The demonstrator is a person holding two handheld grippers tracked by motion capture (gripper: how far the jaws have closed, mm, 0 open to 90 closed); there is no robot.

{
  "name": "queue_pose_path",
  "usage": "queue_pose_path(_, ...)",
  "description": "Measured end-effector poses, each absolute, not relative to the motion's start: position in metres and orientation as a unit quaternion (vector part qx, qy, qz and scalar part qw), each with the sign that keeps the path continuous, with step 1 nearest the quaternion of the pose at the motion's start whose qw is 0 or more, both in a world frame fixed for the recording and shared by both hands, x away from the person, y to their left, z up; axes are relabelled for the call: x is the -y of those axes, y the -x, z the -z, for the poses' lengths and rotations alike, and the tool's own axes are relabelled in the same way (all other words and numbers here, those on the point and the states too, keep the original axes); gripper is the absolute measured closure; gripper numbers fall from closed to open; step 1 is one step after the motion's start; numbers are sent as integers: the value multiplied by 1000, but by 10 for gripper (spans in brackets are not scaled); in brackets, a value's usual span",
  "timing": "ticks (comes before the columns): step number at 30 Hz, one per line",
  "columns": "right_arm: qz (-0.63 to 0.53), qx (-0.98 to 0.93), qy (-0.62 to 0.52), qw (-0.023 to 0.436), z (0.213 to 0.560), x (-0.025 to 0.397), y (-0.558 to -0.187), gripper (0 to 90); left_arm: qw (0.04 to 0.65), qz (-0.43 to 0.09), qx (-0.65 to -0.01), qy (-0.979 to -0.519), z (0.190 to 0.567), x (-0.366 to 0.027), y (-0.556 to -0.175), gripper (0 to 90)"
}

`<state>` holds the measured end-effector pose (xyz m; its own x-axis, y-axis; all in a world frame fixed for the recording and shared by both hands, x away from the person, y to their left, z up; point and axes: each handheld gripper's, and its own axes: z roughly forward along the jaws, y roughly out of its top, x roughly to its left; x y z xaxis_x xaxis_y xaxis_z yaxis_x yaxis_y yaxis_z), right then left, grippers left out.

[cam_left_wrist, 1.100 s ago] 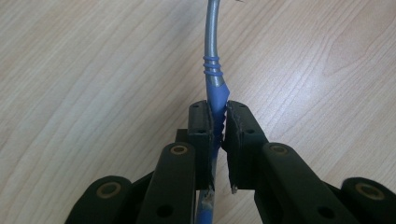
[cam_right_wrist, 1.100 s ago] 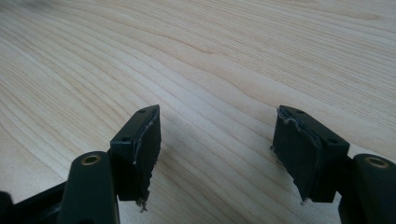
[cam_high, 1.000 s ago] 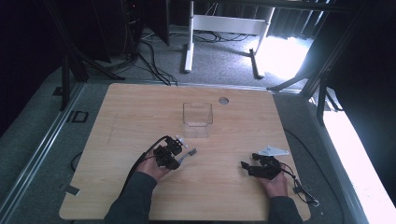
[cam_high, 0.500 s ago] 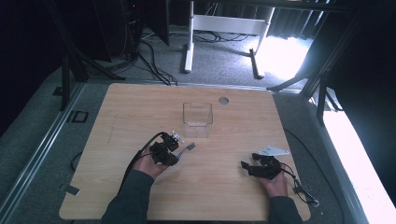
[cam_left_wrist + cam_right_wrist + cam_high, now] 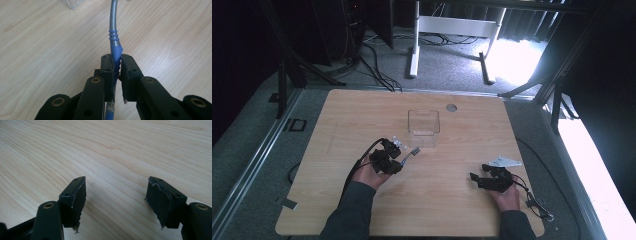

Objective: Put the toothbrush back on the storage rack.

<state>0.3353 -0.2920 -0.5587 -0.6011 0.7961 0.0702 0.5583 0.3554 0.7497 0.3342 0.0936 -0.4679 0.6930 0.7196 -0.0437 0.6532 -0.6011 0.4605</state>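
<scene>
Grey floor, cables and a white frame lie beyond the far edge of the pale wooden table, which we view from above. A clear, open-topped container stands upright near the middle of the table, toward its far edge, just short of a small round grommet.

We see the left gripper held in the left hand left of centre, just nearer than the container. Its jaws are clamped on the blue grip of a toothbrush; in the left gripper view the toothbrush runs from between the pads forward into a grey neck that curves toward the container's base. From above, the bristled head points toward the container's near right corner without touching it. Compared with the frames half a second and one second earlier, we find the left gripper and toothbrush in nearly the same place; the brush head appears slightly closer to the container, though the shift is small.

Near the table's right near corner, the right hand holds the right gripper low over the wood, jaws spread apart with nothing between them. Its position matches the earlier frames.
</scene>
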Motion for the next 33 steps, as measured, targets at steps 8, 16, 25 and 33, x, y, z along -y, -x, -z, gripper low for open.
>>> queue_pose_path(8, -384, -807, -423, 153, 558, 292, -336, 321, 245, -77, -390, -884, 463, -98, -333, 810)
queue_pose_path(16, -385, -806, -424, 152, 558, 292, -336, 321, 264, -89, -397, -875, 456, -104, -334, 810)
queue_pose_path(25, -383, -806, -424, 156, 559, 291, -337, 321, 277, -99, -398, -869, 451, -112, -333, 810)
queue_pose_path(33, -382, -806, -424, 157, 559, 291, -337, 321, 296, -112, -404, -858, 446, -119, -335, 810)
